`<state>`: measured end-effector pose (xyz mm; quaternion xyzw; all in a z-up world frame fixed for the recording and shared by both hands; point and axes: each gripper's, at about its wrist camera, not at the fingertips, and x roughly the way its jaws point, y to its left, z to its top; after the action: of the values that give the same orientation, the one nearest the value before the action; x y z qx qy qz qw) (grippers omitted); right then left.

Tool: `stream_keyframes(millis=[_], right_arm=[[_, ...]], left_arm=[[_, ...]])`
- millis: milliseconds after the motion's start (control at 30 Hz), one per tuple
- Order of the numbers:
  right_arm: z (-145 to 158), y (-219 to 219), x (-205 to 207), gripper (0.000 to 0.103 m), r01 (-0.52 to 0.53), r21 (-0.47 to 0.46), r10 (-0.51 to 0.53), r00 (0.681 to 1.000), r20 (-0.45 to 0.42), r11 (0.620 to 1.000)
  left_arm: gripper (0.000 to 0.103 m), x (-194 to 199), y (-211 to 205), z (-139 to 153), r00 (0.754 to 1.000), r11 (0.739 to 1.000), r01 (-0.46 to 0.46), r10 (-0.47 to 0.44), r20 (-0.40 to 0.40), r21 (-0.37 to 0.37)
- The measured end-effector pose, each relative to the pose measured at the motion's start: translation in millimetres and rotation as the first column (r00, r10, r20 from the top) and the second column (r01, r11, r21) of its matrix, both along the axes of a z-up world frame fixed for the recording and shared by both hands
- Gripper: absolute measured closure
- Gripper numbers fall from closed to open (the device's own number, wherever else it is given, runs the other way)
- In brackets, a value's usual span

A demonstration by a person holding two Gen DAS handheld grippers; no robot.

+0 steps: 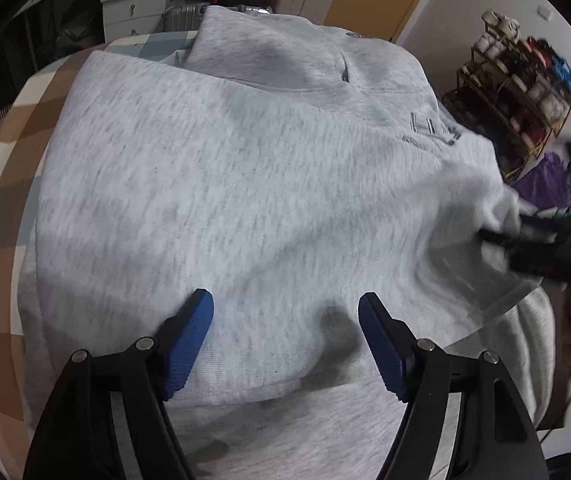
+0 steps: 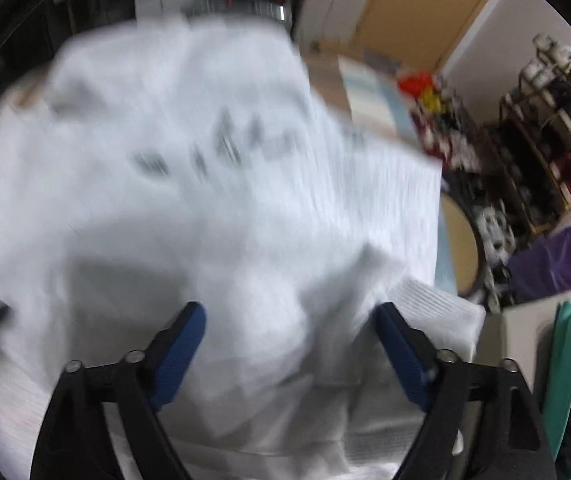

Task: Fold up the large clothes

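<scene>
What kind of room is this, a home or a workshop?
Probably a lived-in bedroom or storage room at home: a wooden shoe rack, a white chest of drawers and a checked bedsheet under the light grey sweatshirt.

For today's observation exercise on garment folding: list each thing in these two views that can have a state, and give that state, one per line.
Grey sweatshirt: spread on the checked bedcover, partly folded, printed front up, right edge bunched.
Left gripper: open, over the near fabric, nothing between its fingers.
Right gripper: open, over bunched fabric at the sweatshirt's right edge; picture blurred, grip cannot be told.
Checked bedcover: flat, mostly covered.
</scene>
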<state>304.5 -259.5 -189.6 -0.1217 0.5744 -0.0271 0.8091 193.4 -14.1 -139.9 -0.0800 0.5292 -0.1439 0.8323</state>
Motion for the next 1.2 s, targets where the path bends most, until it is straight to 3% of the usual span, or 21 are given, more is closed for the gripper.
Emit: stream_keyframes(millis=[33,100,167,300,367,400,467,600,700,733,767,867,900,1000,1067,1133,1200], right_arm=[[-9,-4,-4,0.019,-0.001,-0.002,0.001,1.000,-0.019,1.000],[-12,-18,-16,0.017,0.017,0.077,-0.019,1.000,0.022,0.997],[-12,-28,-21,0.017,0.054,0.133,-0.055,0.998,0.006,0.990],[6,-2,-23,0.018,-0.020,0.020,0.020,1.000,0.004,1.000],[25,15,-25,0.017,-0.075,0.060,0.070,0.995,0.073,0.995],[35,25,-26,0.017,-0.094,0.084,0.085,0.991,0.102,0.992],[46,42,-20,0.017,-0.120,0.139,0.102,0.986,0.128,0.983],[31,76,0,0.019,-0.130,0.128,0.121,0.989,0.082,0.983],[1,85,10,0.018,-0.116,0.068,0.115,0.993,0.024,0.991],[-13,84,11,0.013,-0.090,0.056,0.091,0.996,-0.018,0.994],[-10,78,9,0.008,-0.052,0.097,0.049,0.998,0.030,0.994],[-9,72,23,0.012,0.012,0.149,-0.002,0.998,-0.071,0.989],[-4,76,26,0.016,0.004,0.168,0.011,0.996,-0.085,0.986],[30,103,28,0.019,-0.093,0.264,0.088,0.996,0.031,0.960],[52,129,29,0.019,-0.183,0.342,0.146,0.981,0.131,0.922],[64,158,36,0.020,-0.266,0.404,0.211,0.962,0.176,0.875],[63,194,49,0.052,-0.328,0.449,0.281,0.945,0.168,0.831]], left_arm=[[0.033,2,3,-1,1.000,1.000,-0.009,0.008,-0.009,-0.026],[0.033,2,8,0,1.000,0.999,-0.016,0.016,-0.019,-0.052],[0.033,2,11,0,1.000,0.998,-0.018,0.016,-0.025,-0.065],[0.033,2,20,6,0.999,0.995,-0.033,0.030,-0.035,-0.093],[0.034,0,44,23,0.992,0.980,-0.116,0.123,0.038,-0.160],[0.034,-1,58,32,0.978,0.971,-0.176,0.191,0.085,-0.161],[0.034,0,74,38,0.965,0.967,-0.217,0.233,0.117,-0.135],[0.034,9,86,6,0.979,0.963,-0.199,0.201,-0.007,-0.182],[0.034,8,79,4,0.988,0.981,-0.148,0.153,0.025,-0.123],[0.034,8,75,2,0.990,0.987,-0.132,0.135,0.030,-0.095],[0.034,7,73,1,0.992,0.990,-0.119,0.122,0.038,-0.078],[0.034,3,71,3,0.993,0.994,-0.097,0.100,0.059,-0.042],[0.034,2,74,3,0.993,0.993,-0.102,0.105,0.060,-0.056],[0.034,-2,96,3,0.987,0.973,-0.137,0.149,0.053,-0.187],[0.034,-3,112,0,0.985,0.945,-0.155,0.172,0.032,-0.289],[0.034,-6,123,-3,0.980,0.912,-0.173,0.196,0.023,-0.371],[0.034,-6,128,-8,0.976,0.879,-0.191,0.219,0.014,-0.437]])
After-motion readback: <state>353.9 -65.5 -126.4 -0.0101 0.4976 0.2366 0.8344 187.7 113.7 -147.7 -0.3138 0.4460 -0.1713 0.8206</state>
